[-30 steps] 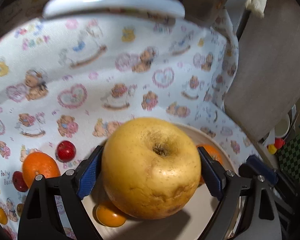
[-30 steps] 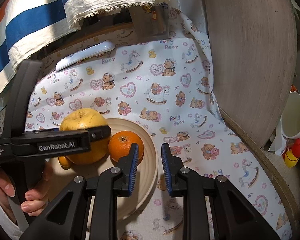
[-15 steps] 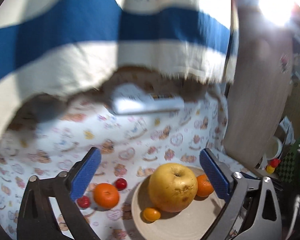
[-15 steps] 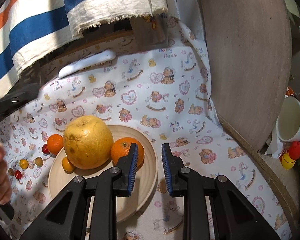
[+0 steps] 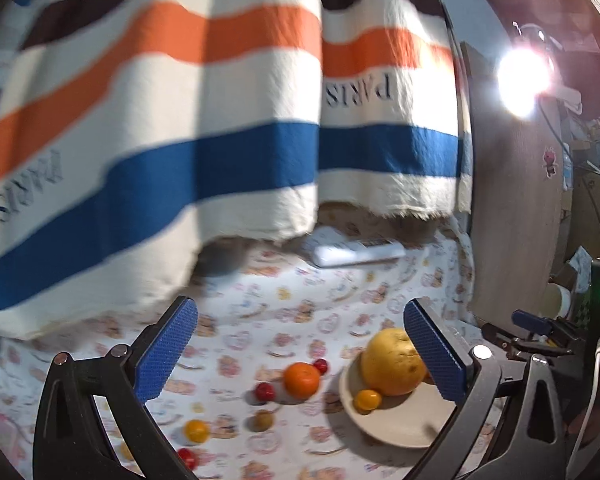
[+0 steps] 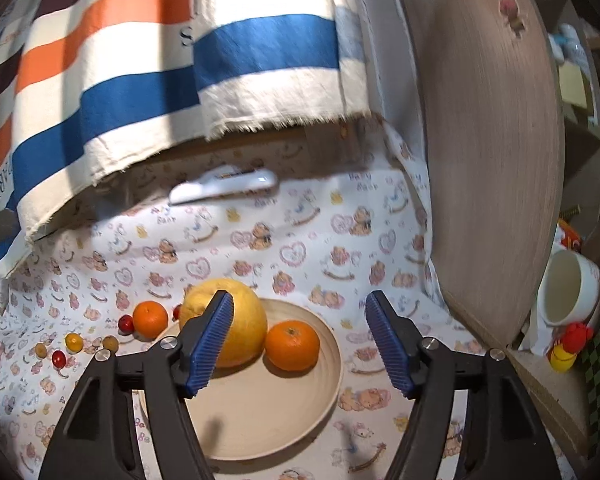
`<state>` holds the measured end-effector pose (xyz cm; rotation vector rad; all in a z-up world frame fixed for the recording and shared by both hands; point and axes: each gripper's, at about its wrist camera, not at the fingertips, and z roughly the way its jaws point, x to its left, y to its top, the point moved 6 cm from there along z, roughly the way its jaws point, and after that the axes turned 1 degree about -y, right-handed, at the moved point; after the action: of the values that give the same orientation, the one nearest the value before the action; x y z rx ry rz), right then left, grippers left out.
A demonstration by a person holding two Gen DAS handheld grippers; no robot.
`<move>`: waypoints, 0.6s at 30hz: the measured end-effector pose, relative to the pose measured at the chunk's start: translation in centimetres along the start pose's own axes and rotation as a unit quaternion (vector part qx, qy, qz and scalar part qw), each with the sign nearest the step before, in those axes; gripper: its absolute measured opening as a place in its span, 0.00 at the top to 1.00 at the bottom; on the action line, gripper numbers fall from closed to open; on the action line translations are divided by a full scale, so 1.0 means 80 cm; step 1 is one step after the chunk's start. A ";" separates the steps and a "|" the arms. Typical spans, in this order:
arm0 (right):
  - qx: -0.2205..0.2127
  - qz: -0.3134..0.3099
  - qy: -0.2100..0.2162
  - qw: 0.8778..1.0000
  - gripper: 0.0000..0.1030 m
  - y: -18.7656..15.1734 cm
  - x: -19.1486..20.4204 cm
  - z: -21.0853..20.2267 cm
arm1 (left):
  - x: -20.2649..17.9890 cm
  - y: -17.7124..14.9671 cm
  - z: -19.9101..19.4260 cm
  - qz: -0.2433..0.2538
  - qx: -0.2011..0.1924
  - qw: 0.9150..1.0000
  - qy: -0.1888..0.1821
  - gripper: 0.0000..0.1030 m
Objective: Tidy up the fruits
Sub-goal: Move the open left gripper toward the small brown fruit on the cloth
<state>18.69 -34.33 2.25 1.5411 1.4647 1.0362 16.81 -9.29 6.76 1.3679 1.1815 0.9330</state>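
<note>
So my left gripper (image 5: 300, 350) hangs with jaws wide and empty, clear of the plate (image 6: 300, 420), where the pomelo (image 6: 240, 320) sits. My right gripper (image 6: 300, 338) has just been opening, nothing between its jaws. Small fruits (image 5: 264, 392) on the cloth (image 6: 300, 240) blur; the plate's near rim is hidden.

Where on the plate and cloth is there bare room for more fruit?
The plate is bare across its near half, in front of the pomelo and orange. The cloth is clear between plate and wooden board. Left of the plate, small fruits crowd around the second orange.
</note>
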 end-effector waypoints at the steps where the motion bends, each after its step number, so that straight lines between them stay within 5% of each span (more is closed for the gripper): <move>1: -0.005 -0.004 0.002 1.000 0.22 0.001 0.003 -0.002 | 0.005 0.000 -0.008 -0.003 -0.005 1.000 0.004 0.00; 6: -0.022 -0.010 -0.007 1.000 0.09 0.008 0.013 -0.017 | 0.028 -0.013 -0.012 -0.011 0.036 0.999 0.011 0.00; 7: -0.026 -0.015 -0.009 1.000 0.00 0.011 0.017 -0.022 | 0.033 -0.016 -0.016 -0.013 0.030 0.999 0.014 0.00; 18: -0.046 -0.026 -0.026 0.998 0.01 0.026 0.059 -0.042 | 0.069 -0.020 -0.049 0.014 0.002 0.998 0.058 0.00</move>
<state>16.47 -29.77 5.73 1.4462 1.3946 1.0123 13.91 -3.13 5.36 1.3510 1.2548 1.0414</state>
